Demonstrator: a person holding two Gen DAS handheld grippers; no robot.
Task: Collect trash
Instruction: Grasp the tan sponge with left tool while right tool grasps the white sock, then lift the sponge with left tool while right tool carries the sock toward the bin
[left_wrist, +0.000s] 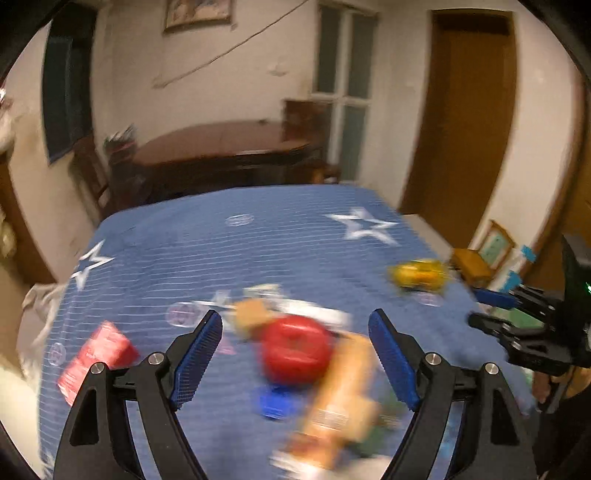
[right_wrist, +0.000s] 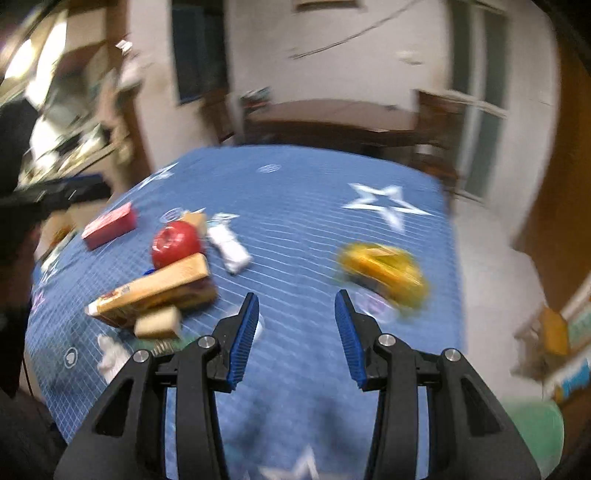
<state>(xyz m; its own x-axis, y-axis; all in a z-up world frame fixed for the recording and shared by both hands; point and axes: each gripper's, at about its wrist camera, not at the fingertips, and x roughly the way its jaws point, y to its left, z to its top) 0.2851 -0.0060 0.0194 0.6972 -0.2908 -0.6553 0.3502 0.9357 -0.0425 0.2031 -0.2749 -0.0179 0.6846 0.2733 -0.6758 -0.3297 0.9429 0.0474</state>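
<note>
Trash lies on a blue star-patterned tablecloth (left_wrist: 258, 251) (right_wrist: 314, 206). A red round lid (left_wrist: 295, 349) (right_wrist: 175, 242), a long orange box (left_wrist: 340, 398) (right_wrist: 151, 290), a red carton (left_wrist: 98, 354) (right_wrist: 109, 225), a white crumpled wrapper (right_wrist: 229, 247) and a yellow packet (left_wrist: 417, 275) (right_wrist: 384, 273) are spread over it. My left gripper (left_wrist: 295, 323) is open above the red lid and holds nothing. My right gripper (right_wrist: 297, 306) is open and empty, left of the yellow packet; it also shows at the right edge of the left wrist view (left_wrist: 491, 308). Both views are blurred.
A dark wooden table (left_wrist: 221, 147) (right_wrist: 332, 118) stands behind the covered table. A brown door (left_wrist: 465, 110) is at the right. Boxes and frames (left_wrist: 487, 258) lie on the floor beside it. A green object (right_wrist: 532, 428) sits at the near right.
</note>
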